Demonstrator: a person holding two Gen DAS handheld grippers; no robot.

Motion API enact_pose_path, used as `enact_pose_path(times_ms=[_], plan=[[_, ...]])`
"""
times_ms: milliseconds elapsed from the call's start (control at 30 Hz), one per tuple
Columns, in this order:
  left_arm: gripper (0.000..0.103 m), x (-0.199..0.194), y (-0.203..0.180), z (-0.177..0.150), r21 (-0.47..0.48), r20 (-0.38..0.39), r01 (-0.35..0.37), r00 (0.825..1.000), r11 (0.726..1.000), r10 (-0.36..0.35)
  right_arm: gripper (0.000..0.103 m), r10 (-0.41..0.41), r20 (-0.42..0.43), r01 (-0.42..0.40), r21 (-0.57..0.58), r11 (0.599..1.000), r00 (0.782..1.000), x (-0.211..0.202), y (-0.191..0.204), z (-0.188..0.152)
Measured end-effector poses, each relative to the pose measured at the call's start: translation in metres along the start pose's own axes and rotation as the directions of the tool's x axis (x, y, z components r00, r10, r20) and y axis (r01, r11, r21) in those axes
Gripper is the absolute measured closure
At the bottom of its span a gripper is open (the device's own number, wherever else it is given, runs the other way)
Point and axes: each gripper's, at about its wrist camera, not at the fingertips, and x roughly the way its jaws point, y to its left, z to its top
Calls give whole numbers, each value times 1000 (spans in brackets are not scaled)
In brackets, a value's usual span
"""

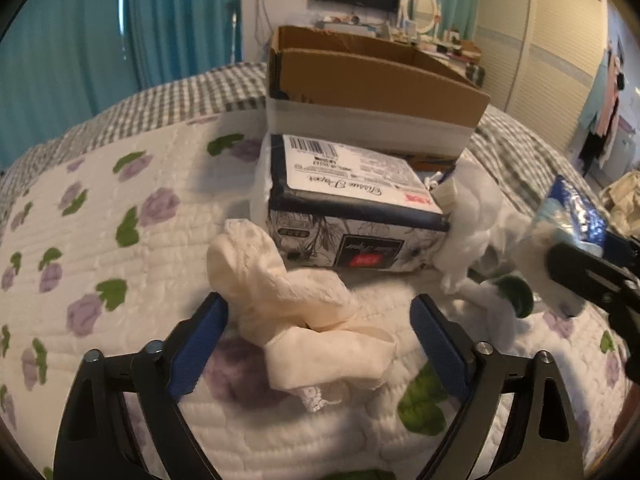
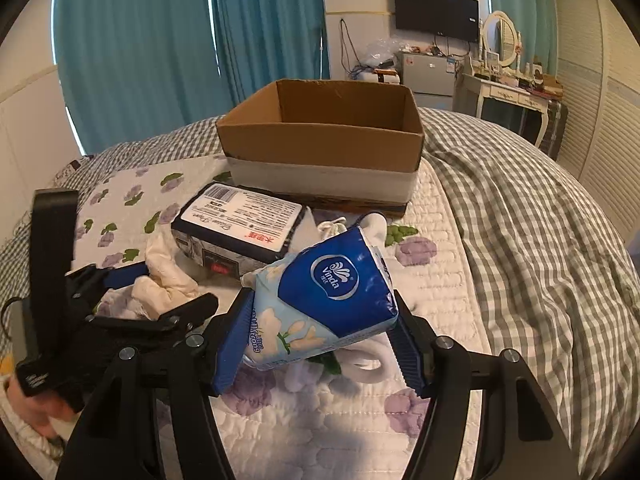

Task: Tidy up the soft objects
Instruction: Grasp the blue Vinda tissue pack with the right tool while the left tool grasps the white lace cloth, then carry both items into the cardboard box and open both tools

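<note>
Left gripper [image 1: 320,344] jaws spread around cream cloth [image 1: 296,312]; right gripper [image 2: 316,344] clamps tissue pack [image 2: 324,300].

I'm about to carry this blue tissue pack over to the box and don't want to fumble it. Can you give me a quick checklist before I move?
1. Right gripper shut on the blue Vinda tissue pack: ok, both jaws press its sides.
2. Pack lifted off the white floral quilt: ok.
3. Open brown cardboard box has room: ok, the visible interior looks bare.
4. Path to the box: ok if carried high, since the black-and-white tissue paper pack lies in between.
5. Left gripper out of the way: ok, off to the left, jaws open around the cream crumpled cloth.
6. Grip firmness: cannot tell.
</note>
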Motion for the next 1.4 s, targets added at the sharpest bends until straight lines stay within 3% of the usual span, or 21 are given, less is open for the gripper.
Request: enact_pose_path(times_ms=[33,167,400,533,700,833,967,1067,1100,1200,1267,1367,1400], plan=[[42,4,1,1,4,-6,6,1000,1000,-6,39,1,3,-1,1,1000,1000,-2,-1,0],[60,9,14,-1,-39,-36,27,999,999,-28,39,10,14,-10,1,1000,1000,-12,-3,1],[61,-38,19,-2,-76,41,75,997,994,-72,39,27,72,-27,-6,1000,997,-50,0,8],[60,-81,6,11,-25,116,66,991,998,-62,39,60,130,-62,8,998,990,-78,-2,28],[60,-129,-12,54,41,240,108,964,993,-115,39,67,201,-68,-2,998,977,-102,-8,72],[60,-136,-27,94,102,293,97,948,990,-123,39,82,233,-80,-16,997,969,-98,-18,122],[60,-119,-31,135,126,319,92,939,988,-128,39,74,233,-69,-28,997,970,-63,-24,169],[57,-92,-31,161,159,334,143,923,977,-189,38,97,216,-100,0,995,972,-28,-33,188],[56,-78,-31,169,167,322,132,929,977,-181,38,100,209,-106,16,994,973,-14,-37,193],[33,-35,-31,186,184,283,92,948,979,-142,37,92,184,-102,42,994,979,26,-46,203],[30,-14,-28,189,174,272,66,956,982,-113,35,88,162,-98,57,994,983,50,-52,206],[30,13,-20,194,140,269,72,957,988,-108,13,81,137,-90,62,994,987,76,-57,208],[30,24,-16,196,120,262,75,959,990,-104,11,73,136,-82,61,995,988,81,-57,208]])
